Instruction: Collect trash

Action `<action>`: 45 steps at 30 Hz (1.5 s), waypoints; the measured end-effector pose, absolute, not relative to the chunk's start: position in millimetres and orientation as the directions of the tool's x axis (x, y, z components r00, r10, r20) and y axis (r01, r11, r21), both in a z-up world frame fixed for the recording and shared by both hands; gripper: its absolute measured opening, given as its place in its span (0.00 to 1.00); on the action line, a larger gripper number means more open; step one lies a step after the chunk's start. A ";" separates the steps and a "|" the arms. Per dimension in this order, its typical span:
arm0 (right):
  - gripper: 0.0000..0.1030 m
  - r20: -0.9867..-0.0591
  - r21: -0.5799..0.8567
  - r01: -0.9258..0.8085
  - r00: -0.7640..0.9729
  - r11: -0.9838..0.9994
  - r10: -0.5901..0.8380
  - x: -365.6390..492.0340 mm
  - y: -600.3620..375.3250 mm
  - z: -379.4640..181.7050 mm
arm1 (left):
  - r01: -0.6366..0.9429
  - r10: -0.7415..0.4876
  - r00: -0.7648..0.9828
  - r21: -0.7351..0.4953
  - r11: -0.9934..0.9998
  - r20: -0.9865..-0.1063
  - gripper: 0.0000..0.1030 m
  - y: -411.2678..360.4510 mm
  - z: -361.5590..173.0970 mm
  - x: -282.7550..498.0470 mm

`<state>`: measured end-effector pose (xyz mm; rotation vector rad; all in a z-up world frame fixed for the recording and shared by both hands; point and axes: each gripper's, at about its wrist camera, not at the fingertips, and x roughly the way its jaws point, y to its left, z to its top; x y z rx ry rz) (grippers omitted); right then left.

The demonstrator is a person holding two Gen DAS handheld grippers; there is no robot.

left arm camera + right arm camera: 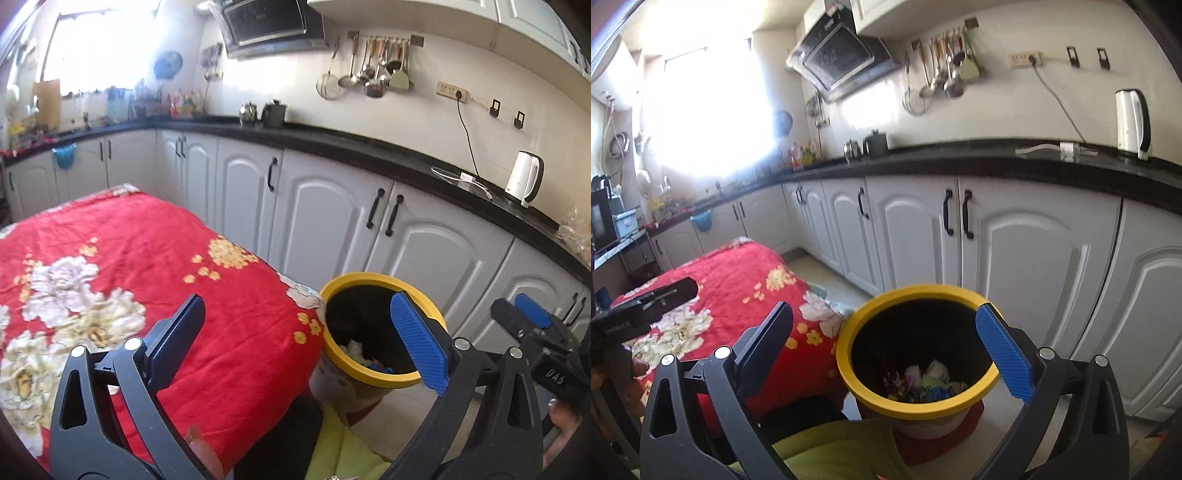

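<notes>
White letters "DAS" printed on the black body of the right claw (532, 314) seen from the left wrist view, small pale lettering on the body of the left claw (670, 291) too blurred to be read, no other text legible

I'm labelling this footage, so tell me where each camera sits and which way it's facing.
Left wrist: on the left gripper, jaws open, facing the red cloth and cabinets; right gripper at the right edge.
Right wrist: on the right gripper, jaws open, over the bin; left gripper at the left.
Shared: bin, cloth, cabinets, kettle.
</notes>
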<state>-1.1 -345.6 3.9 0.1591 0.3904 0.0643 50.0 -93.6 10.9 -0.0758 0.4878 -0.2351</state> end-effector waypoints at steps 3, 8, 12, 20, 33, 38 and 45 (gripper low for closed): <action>0.94 -0.334 0.178 -0.047 0.937 0.983 0.105 -12.8 -341.9 6.2 | 0.192 -0.219 0.870 -0.105 0.976 -0.441 0.89 -89.4 9.7 39.3; 0.94 -0.302 0.175 -0.072 0.945 0.982 0.123 -28.1 -331.2 2.9 | 0.176 -0.198 0.886 -0.090 0.980 -0.419 0.89 -82.4 2.9 20.9; 0.94 -0.291 0.146 -0.070 0.950 0.987 0.110 -35.3 -321.4 -1.9 | 0.170 -0.194 0.896 -0.094 0.981 -0.401 0.89 -78.0 0.9 12.8; 0.94 -0.286 0.104 -0.061 0.954 0.993 0.089 -36.0 -313.0 -5.7 | 0.168 -0.196 0.900 -0.106 0.980 -0.389 0.89 -79.6 -1.2 7.0; 0.94 -0.299 0.107 -0.072 0.949 0.992 0.101 -33.6 -311.4 -9.3 | 0.170 -0.198 0.901 -0.106 0.980 -0.387 0.89 -81.3 -2.5 5.8; 0.94 -0.301 0.109 -0.072 0.948 0.991 0.101 -33.4 -311.2 -9.8 | 0.170 -0.197 0.903 -0.103 0.980 -0.381 0.89 -79.9 -2.3 6.8; 0.94 -0.302 0.108 -0.072 0.948 0.991 0.102 -33.1 -311.0 -9.9 | 0.170 -0.197 0.903 -0.104 0.980 -0.381 0.89 -79.8 -2.3 6.8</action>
